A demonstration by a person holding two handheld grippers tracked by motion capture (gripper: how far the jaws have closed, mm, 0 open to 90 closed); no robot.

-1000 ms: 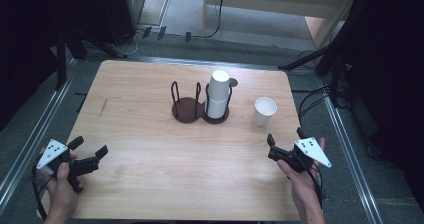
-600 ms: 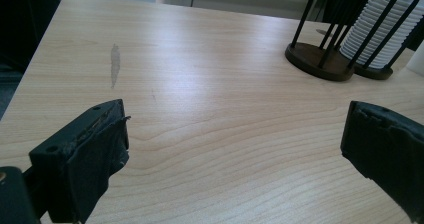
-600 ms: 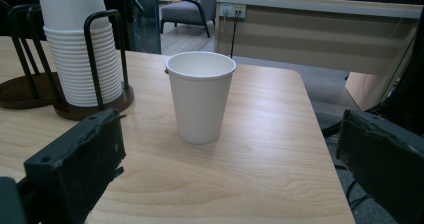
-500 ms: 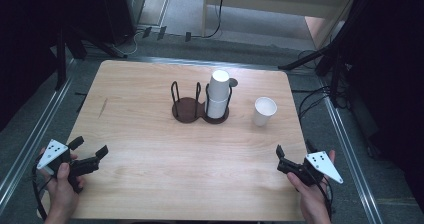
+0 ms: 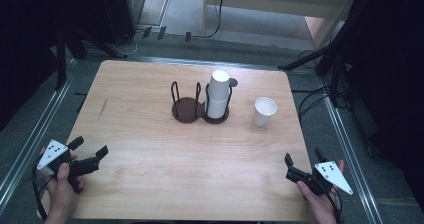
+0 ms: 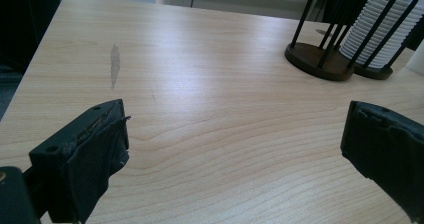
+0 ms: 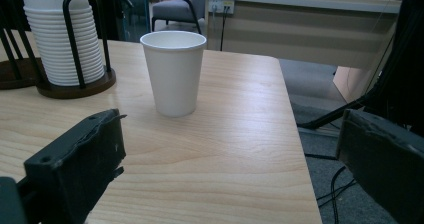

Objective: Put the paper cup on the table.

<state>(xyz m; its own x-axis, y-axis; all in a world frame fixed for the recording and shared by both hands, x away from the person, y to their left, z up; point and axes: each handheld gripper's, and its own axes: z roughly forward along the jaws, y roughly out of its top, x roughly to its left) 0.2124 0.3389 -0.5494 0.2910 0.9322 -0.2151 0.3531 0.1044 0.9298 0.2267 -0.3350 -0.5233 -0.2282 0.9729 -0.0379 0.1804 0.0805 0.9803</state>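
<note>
A dark two-ring cup holder (image 5: 187, 109) stands mid-table. Its right ring holds a stack of white paper cups (image 5: 218, 95), and its left ring is empty. A single white cup (image 5: 264, 111) stands upright to the right of the holder. My left gripper (image 5: 90, 148) is open over the table's near left corner, holding nothing. My right gripper (image 5: 303, 158) is open at the near right corner, well short of the single cup. In the right gripper view, the cup (image 7: 174, 71) stands ahead between the open jaws, with the stack (image 7: 60, 39) to its left. In the left gripper view, the holder (image 6: 320, 64) and stack (image 6: 375, 34) are far ahead.
A grey scuff mark (image 5: 102, 108) lies on the wooden table (image 5: 150, 184) at the left. Metal rails run along both sides of the table. Cables (image 5: 320, 96) lie on the floor to the right. A chair (image 7: 182, 9) stands beyond the far edge.
My right gripper has drawn back toward the person and to the right, ending at the near right corner. The left gripper has stayed put. The cups have not moved.
</note>
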